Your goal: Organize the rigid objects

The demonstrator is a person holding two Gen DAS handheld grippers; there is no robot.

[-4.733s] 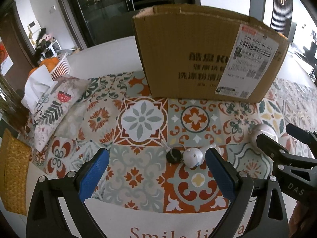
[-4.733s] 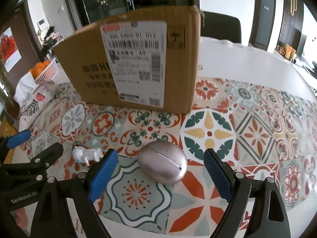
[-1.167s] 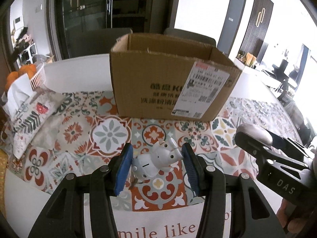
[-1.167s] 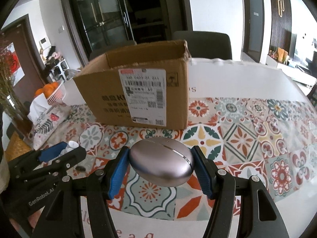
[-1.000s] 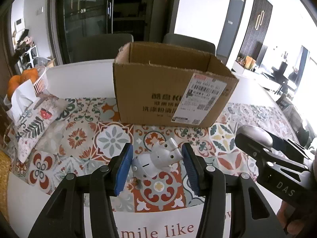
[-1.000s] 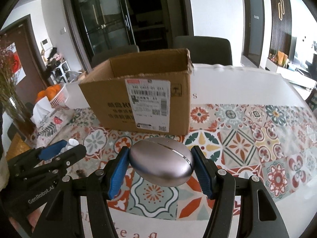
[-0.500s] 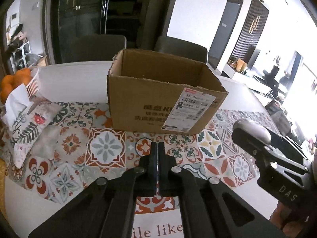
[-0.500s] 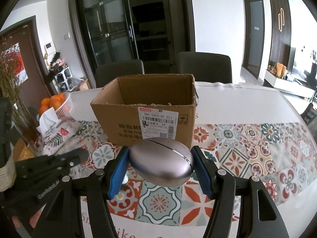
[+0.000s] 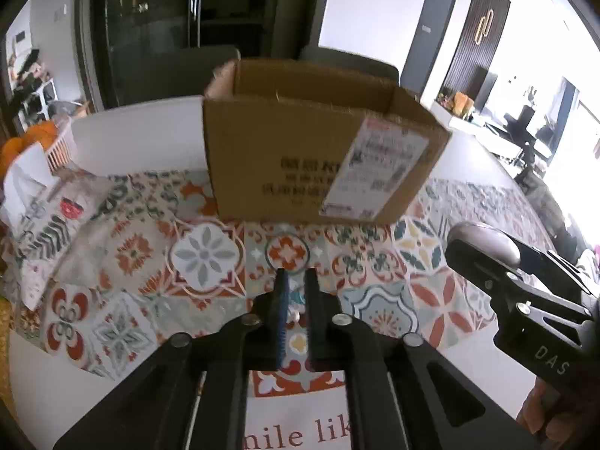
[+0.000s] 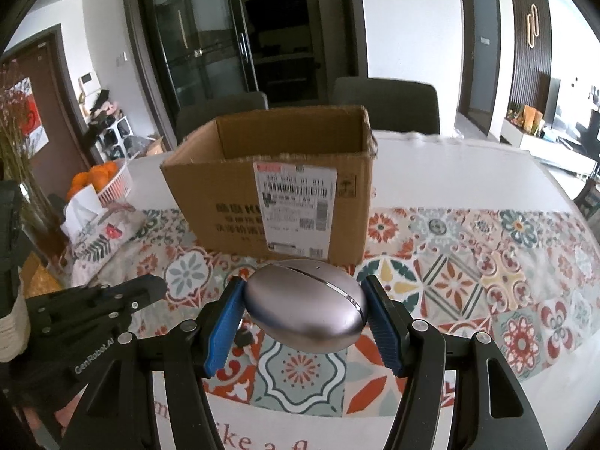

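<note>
My right gripper (image 10: 305,303) is shut on a silver egg-shaped case (image 10: 305,309) and holds it above the patterned cloth, in front of the open cardboard box (image 10: 277,202). The case also shows in the left wrist view (image 9: 483,242), at the right. My left gripper (image 9: 294,288) is almost closed, its jaws a narrow gap apart with nothing between them. A small white piece (image 9: 295,315) shows low in that gap. The box (image 9: 311,161) stands beyond it. The small white figure is not in view.
A basket of oranges (image 10: 101,182) and a patterned tissue pouch (image 10: 101,236) sit at the left. Dark chairs (image 10: 386,108) stand behind the white table (image 10: 450,172). The tiled cloth (image 10: 487,270) covers the near part of the table.
The left gripper held the white figure a second ago; its jaws have since closed to a narrow gap and the figure is gone from view. Both grippers have risen. The right still holds the case.
</note>
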